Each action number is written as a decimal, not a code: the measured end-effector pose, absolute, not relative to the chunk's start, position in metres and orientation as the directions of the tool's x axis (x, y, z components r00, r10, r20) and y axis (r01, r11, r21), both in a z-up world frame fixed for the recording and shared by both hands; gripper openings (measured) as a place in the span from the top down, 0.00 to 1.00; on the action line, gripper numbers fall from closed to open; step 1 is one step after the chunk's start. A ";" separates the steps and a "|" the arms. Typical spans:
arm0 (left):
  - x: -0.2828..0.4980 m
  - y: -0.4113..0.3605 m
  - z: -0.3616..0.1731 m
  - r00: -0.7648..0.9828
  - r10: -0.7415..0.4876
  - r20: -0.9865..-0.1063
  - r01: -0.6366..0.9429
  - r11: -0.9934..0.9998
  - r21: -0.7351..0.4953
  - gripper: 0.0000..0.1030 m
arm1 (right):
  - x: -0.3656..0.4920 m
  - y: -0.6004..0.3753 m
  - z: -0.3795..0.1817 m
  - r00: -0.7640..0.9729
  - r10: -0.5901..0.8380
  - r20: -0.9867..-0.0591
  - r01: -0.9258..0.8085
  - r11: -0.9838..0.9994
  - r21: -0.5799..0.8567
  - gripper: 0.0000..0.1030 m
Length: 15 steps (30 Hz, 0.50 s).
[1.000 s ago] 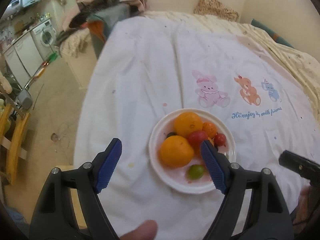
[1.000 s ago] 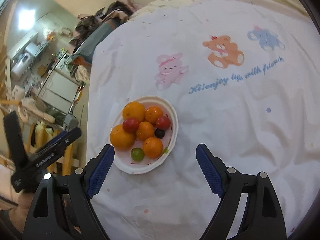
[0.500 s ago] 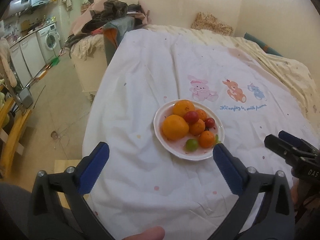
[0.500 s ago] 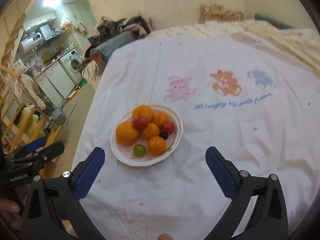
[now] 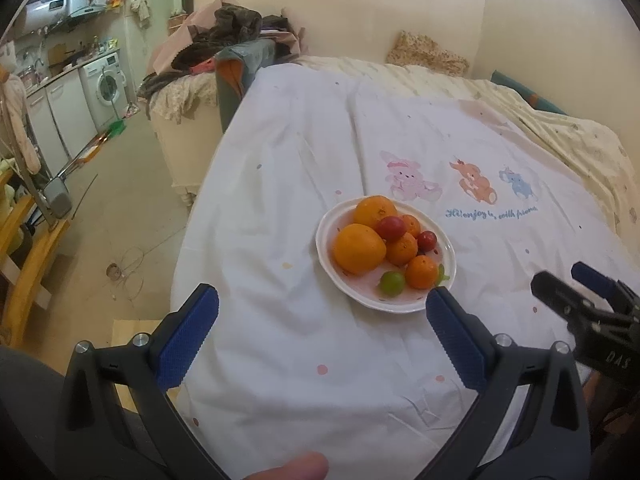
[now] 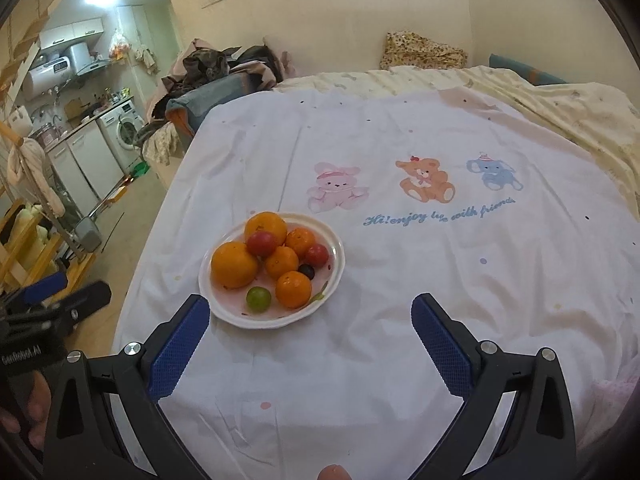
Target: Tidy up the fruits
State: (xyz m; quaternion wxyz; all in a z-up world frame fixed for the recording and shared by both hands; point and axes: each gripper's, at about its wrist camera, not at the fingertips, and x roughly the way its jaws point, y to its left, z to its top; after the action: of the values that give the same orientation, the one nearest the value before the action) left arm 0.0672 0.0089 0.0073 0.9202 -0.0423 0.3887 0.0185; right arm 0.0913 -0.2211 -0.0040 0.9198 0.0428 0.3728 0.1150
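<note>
A white plate sits on the white sheet and holds several fruits: two big oranges, smaller tangerines, red tomatoes, a green fruit and a dark berry. My left gripper stands open, short of the plate, with nothing between its fingers. My right gripper is open too, empty, with the plate just beyond its left finger. Each gripper shows at the edge of the other's view.
The white sheet with printed animals covers a bed; a cream blanket lies at the far right. Clothes are piled on a sofa to the back left. The bed's left edge drops to the floor; a wooden rack stands there.
Both grippers have opened wider and drawn back from the plate, which now looks smaller and farther off. The right view has rolled level. The fruits have not moved.
</note>
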 end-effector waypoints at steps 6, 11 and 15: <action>0.066 0.006 0.007 0.701 0.001 -0.713 -0.061 0.996 -0.059 0.01 | 0.090 -0.224 -0.003 0.701 0.230 -0.675 -0.168 0.973 0.157 0.00; 0.067 0.005 0.006 0.697 0.003 -0.717 -0.062 0.996 -0.057 0.01 | 0.089 -0.224 -0.002 0.705 0.230 -0.671 -0.168 0.973 0.157 0.00; 0.067 0.006 0.005 0.697 0.003 -0.717 -0.066 0.996 -0.059 0.01 | 0.088 -0.223 0.000 0.705 0.232 -0.670 -0.170 0.973 0.158 0.00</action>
State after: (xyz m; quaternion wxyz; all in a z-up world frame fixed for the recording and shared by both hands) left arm 0.0671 0.0059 0.0053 0.9203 -0.0401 0.3887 0.0187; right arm 0.0883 -0.2233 -0.0001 0.9223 0.0420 0.3684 0.1091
